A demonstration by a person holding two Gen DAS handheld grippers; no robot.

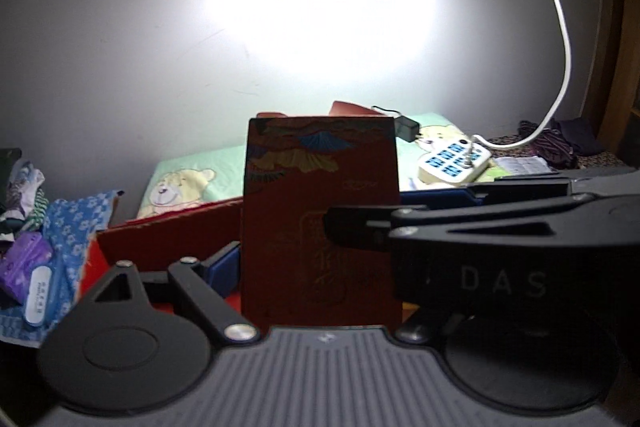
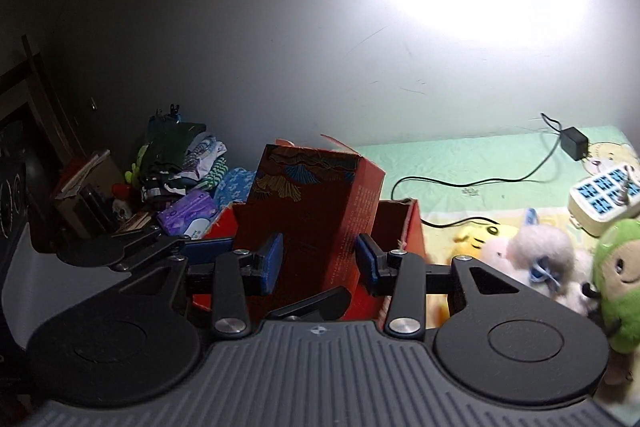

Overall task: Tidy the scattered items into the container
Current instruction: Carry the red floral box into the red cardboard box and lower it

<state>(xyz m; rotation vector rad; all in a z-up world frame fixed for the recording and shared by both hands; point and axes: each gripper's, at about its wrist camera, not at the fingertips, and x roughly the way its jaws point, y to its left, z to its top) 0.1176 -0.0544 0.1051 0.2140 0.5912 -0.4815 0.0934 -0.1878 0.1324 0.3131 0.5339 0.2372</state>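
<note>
A tall dark-red box (image 1: 320, 211) (image 2: 316, 211) with a fan pattern stands upright inside an open red carton (image 1: 168, 231) (image 2: 404, 223); its lower end is hidden. My left gripper (image 1: 320, 267) has its blue left pad (image 1: 224, 267) against the box's side. Its other finger is hidden behind the right gripper's black finger (image 1: 352, 231), which crosses in front. In the right wrist view my right gripper (image 2: 320, 263) has both blue pads (image 2: 272, 263) pressed on opposite sides of the box. The left gripper's blue finger (image 2: 208, 247) reaches in from the left.
Plush toys lie right of the carton: white (image 2: 532, 255), green (image 2: 620, 279), yellow (image 2: 476, 239). A power strip (image 2: 604, 195) and a black adapter (image 2: 574, 143) with its cable rest on the green sheet. Folded clothes (image 2: 184, 163) and a purple pack (image 2: 188, 211) sit left.
</note>
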